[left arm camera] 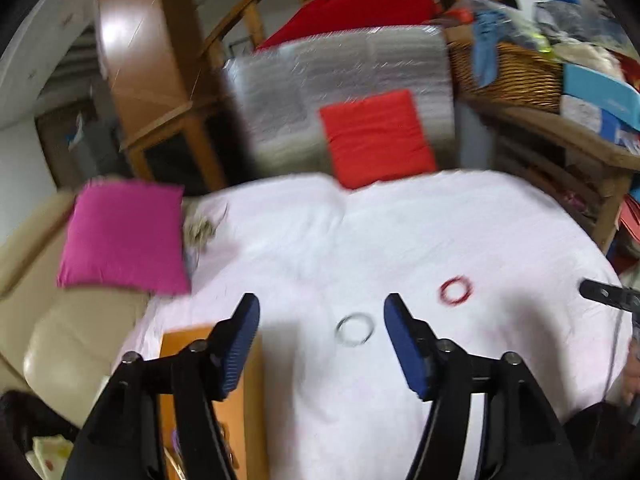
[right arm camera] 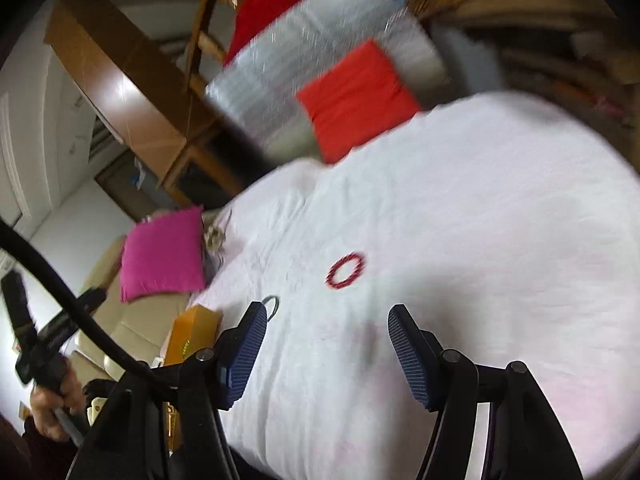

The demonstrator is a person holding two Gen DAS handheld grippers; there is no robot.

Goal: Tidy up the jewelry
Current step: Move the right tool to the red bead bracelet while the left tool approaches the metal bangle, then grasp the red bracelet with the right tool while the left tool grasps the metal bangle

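A red beaded bracelet (left arm camera: 455, 290) and a silver bangle (left arm camera: 355, 329) lie on the white cloth (left arm camera: 360, 240). An orange jewelry box (left arm camera: 248, 392) sits at the cloth's near left edge. My left gripper (left arm camera: 320, 340) is open and empty, hovering just above the cloth with the silver bangle between its fingertips and a little ahead. In the right wrist view, my right gripper (right arm camera: 326, 344) is open and empty; the red bracelet (right arm camera: 346, 270) lies ahead of it, the silver bangle (right arm camera: 272, 306) peeks out behind its left finger, and the orange box (right arm camera: 192, 336) is at left.
A magenta cushion (left arm camera: 124, 236) lies on a beige sofa (left arm camera: 72, 340) at left. A red cushion (left arm camera: 376, 136) leans on a silver padded panel (left arm camera: 340, 92) at the far edge. A wicker basket (left arm camera: 508, 72) and boxes crowd the right shelf. The views are motion-blurred.
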